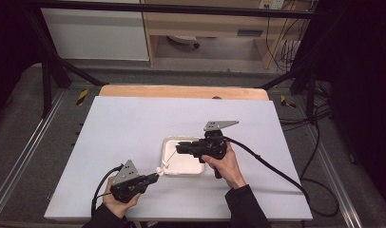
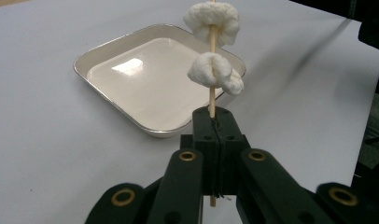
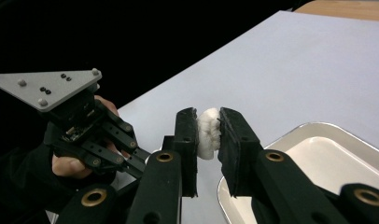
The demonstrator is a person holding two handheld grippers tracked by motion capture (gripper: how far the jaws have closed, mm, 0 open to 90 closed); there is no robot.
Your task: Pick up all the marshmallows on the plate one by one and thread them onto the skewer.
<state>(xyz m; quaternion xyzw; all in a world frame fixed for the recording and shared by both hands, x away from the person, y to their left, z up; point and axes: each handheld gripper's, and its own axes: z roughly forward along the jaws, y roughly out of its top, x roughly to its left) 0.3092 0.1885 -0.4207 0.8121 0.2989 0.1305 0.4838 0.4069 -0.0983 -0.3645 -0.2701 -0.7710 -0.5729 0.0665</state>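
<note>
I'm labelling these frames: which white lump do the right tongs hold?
Start at the white tray mid-table. Above its near corner runs a wooden skewer clamped in the left tongs. The upper lump, nearer the skewer's far end, is pinched by the right tongs; the lower lump hangs free.

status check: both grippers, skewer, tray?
Left gripper shut on thin wooden skewer. Right gripper shut on white fluffy piece. Shallow white metal tray empty.

White fluffy marshmallow pieces (image 2: 211, 70) showing on pale wooden skewer (image 2: 212, 100); shallow square tray (image 2: 108, 51) gleaming cream-white; black plastic grippers (image 3: 207, 140); tabletop (image 1: 134, 123) plain white.
</note>
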